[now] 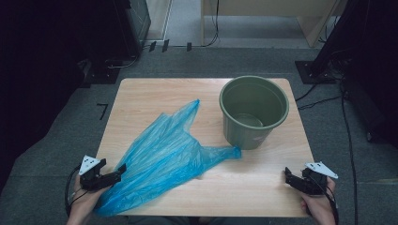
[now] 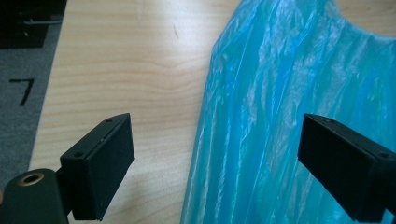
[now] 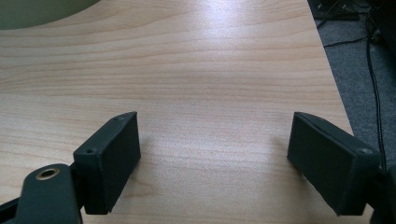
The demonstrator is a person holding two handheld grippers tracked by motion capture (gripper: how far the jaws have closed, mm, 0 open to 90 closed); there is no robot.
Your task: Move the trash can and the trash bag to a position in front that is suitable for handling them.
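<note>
A crumpled blue plastic bag (image 1: pixel 164 154) lies flat across the left half of the wooden table (image 1: pixel 263 187), one handle reaching toward a green bucket (image 1: pixel 253 110) that stands upright at the back right. My left gripper (image 1: pixel 121 169) hovers at the table's front left corner with its jaws open, over the bag's left edge (image 2: pixel 261 130); the pads do not touch the plastic. My right gripper (image 1: pixel 287 176) is at the front right corner, open above bare wood (image 3: pixel 210 107), with nothing between its jaws. The bucket's rim (image 3: pixel 42 11) peeks in at the top left of the right gripper view.
The table stands on grey carpet (image 1: pixel 56 140) with a black "7" mark (image 1: pixel 102 110) to its left. Cables (image 1: pixel 324 101) run over the floor at the right, and dark stands and furniture legs line the back.
</note>
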